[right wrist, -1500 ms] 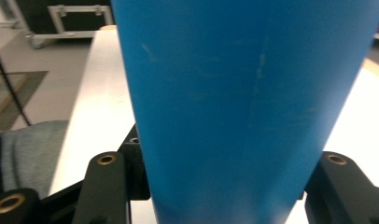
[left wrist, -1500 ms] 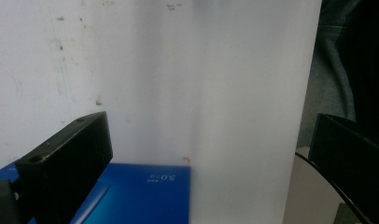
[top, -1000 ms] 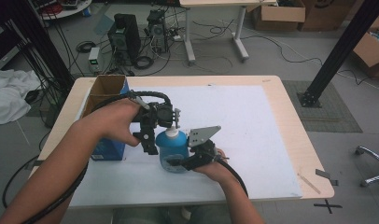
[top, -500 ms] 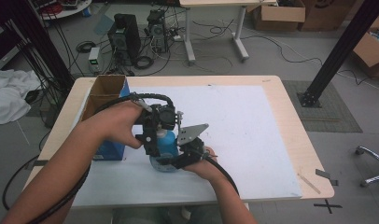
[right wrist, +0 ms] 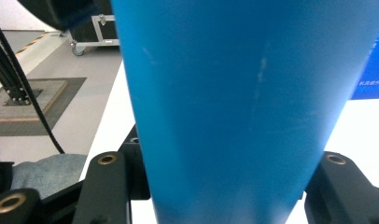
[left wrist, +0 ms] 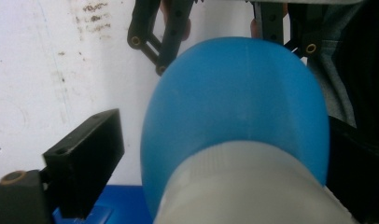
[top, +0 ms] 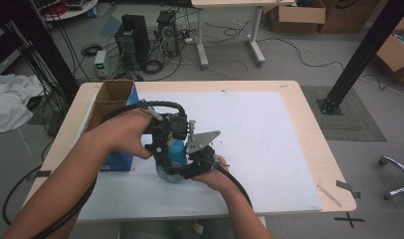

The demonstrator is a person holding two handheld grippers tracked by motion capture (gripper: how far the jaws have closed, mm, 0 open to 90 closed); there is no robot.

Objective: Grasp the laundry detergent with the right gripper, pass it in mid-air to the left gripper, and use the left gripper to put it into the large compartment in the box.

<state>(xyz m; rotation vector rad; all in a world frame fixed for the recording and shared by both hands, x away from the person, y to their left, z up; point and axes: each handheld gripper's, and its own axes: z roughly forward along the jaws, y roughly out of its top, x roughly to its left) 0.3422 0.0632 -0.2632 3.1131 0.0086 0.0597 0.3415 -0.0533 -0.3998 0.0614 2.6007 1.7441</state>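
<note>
A blue plastic bottle (top: 176, 151) with a white cap (left wrist: 246, 186) stands on the white mat (top: 269, 134). My right gripper (top: 189, 168) is shut on its lower body from the near side; in the right gripper view the blue wall (right wrist: 253, 93) spans the gap between both jaws. My left gripper (top: 166, 145) reaches down over the bottle's top. Its jaws have just been closing with the cap and blue shoulder (left wrist: 234, 102) between them. A gap still shows beside the left-hand jaw; the other jaw lies close against the bottle.
An open blue cardboard box (top: 113, 107) stands just left of the bottle, under the left forearm. The mat covers most of the wooden table (top: 314, 149). Computers, cables and boxes lie on the floor beyond the far edge.
The right hand has shifted the bottle a little to the left, under the left gripper. The left hand has stayed where it was.
</note>
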